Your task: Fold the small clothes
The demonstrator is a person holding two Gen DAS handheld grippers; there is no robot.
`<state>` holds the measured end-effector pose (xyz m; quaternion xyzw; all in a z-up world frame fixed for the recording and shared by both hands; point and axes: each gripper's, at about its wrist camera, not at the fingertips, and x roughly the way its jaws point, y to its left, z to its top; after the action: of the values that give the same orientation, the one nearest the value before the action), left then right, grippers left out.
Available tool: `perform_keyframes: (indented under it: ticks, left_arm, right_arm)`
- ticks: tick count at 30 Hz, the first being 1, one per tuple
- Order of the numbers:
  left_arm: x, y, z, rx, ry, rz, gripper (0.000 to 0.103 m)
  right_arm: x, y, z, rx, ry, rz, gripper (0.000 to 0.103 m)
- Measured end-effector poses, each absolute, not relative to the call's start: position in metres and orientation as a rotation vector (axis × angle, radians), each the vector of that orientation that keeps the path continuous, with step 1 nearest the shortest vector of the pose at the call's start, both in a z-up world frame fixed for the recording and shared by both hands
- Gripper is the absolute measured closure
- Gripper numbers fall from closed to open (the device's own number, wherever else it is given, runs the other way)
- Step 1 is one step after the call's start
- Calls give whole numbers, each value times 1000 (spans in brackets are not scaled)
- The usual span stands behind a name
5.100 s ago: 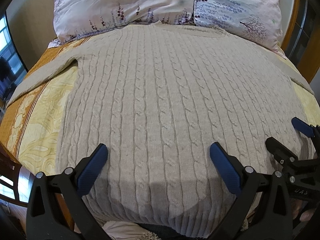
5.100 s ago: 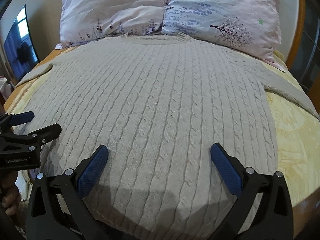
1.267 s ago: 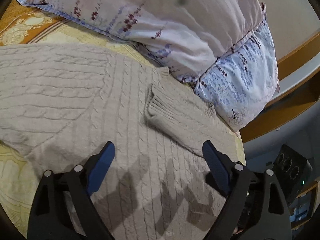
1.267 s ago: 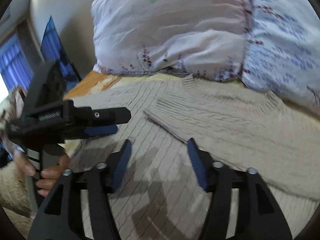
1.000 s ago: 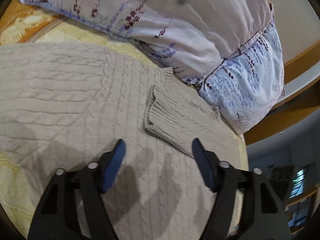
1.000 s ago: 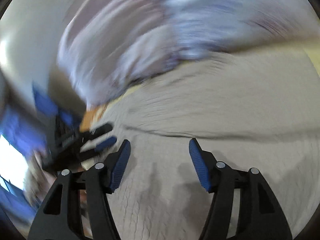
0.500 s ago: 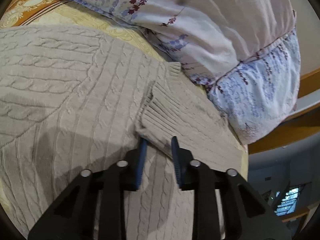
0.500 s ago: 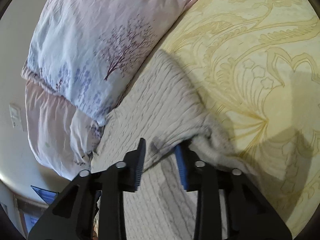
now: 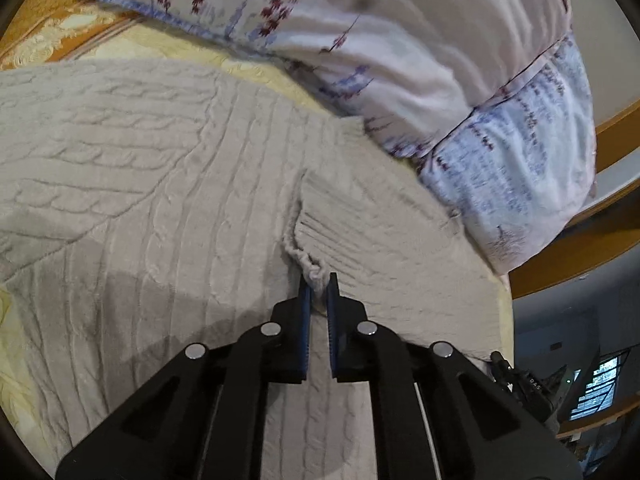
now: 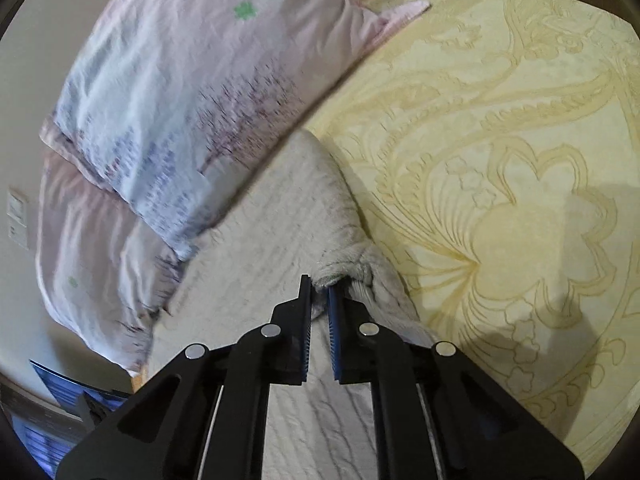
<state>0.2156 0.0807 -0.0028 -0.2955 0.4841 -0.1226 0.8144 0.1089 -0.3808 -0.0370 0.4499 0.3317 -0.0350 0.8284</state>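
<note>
A beige cable-knit sweater [image 9: 168, 184] lies flat on the bed, one sleeve folded across its chest. My left gripper [image 9: 318, 286] is shut on the ribbed cuff [image 9: 308, 258] of that folded sleeve, which bunches between the pads. In the right wrist view the sweater [image 10: 256, 280] shows its shoulder edge beside the yellow bedspread. My right gripper [image 10: 319, 290] is shut on a bunched fold of the sweater's edge [image 10: 344, 268] near the shoulder.
Two floral pillows [image 9: 400, 40] lie against the sweater's neckline; they also show in the right wrist view [image 10: 180, 100]. The yellow patterned bedspread [image 10: 500, 160] stretches to the right. A wooden bed frame [image 9: 580, 248] borders the far side.
Both grippers have closed from half open to shut on the sweater: the left on the sleeve cuff, the right on the shoulder-side fold. Fabric now bunches between each pair of pads.
</note>
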Motion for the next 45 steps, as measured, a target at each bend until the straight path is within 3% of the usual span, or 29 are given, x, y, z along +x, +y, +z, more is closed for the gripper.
perform_keyframes:
  ticks: [2,3,4,6,7,11,20,25,35,41,43,45]
  left_arm:
    - [214,83,-1,-614,1028,-262,90]
    - [211,85,2,-607,1026,-259,82]
    - [208,87,4,-598,1023,-260,68]
    - [195,101,13,-571,997,-257,50]
    - [185,113,18,-559,983,-243,44]
    - [148,180,24,-625,955,-155,42]
    - [86,344,10,-916,833,216,48]
    - [90,383,2,-1008,767,283,57]
    - [93,422,1,-1104,684,372,57]
    - [93,446,-4,-1134,642,411,74]
    - [92,451,-8,-1151,637,417,89]
    - [91,454,-12,-1170,637,419,95]
  right_arm:
    - [103,-378,-31,915,707,-99,91]
    - [100,-377,-26,893,704,-112,79]
    - [96,-376,-20,869,695,-120,59]
    - [86,-374,-7,827,654,-130,44]
    - [81,-373,-1,797,635,-131,43]
    - [80,-359,13,707,624,-85,33]
    - [98,-312,4,664,715,95,33]
    - [96,-298,5,641,727,127,33]
    - [96,-290,5,611,735,145,33]
    - [98,-287,1,608,745,161,33]
    - [97,-288,0,608,747,164,33]
    - [96,-288,-1,604,748,164,33]
